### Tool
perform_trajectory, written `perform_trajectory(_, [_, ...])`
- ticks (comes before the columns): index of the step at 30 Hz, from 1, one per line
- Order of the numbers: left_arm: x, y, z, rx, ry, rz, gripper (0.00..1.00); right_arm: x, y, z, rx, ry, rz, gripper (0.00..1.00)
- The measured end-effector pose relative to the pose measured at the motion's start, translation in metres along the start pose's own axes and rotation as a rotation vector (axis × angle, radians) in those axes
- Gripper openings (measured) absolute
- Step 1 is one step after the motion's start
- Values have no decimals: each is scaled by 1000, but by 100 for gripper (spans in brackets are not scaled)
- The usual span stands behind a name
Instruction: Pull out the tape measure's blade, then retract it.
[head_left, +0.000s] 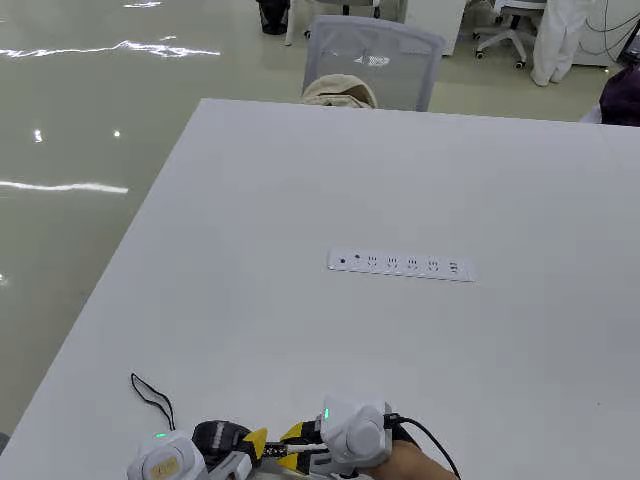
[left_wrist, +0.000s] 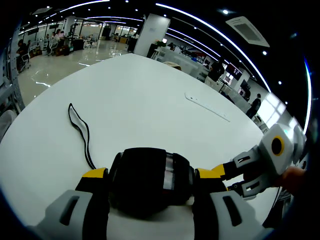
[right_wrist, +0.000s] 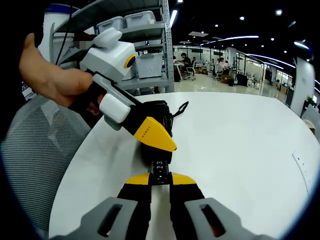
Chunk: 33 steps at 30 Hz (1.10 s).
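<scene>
Holding the tape measure (left_wrist: 145, 180) by its rigid black case, your left gripper (left_wrist: 152, 173) is clamped on it, well nearer you than the power strip (head_left: 400, 265). Your right gripper (right_wrist: 160, 179) pinches the thin blade (right_wrist: 159, 167) end; expect spring recoil, so grip flat.

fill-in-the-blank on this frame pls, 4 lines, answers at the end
The left gripper is shut on the tape measure, whose case is ____.
The right gripper is ____ on the blade.
The tape measure's strap lies on the ____ table.
The power strip has ____ plugged into it.
Missing words: black; shut; white; nothing.
</scene>
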<state>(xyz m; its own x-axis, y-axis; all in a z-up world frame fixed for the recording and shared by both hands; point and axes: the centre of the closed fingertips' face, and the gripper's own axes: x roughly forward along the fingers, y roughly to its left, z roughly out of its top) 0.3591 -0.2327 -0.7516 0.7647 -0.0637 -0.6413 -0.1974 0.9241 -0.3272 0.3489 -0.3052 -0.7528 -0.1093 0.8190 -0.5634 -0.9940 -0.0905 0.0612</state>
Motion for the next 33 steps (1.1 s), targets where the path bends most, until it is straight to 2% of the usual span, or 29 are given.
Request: perform_trajectory(33, [-1,1,0,-13,4,-12,65,16,2,7,-33,-2,11,11])
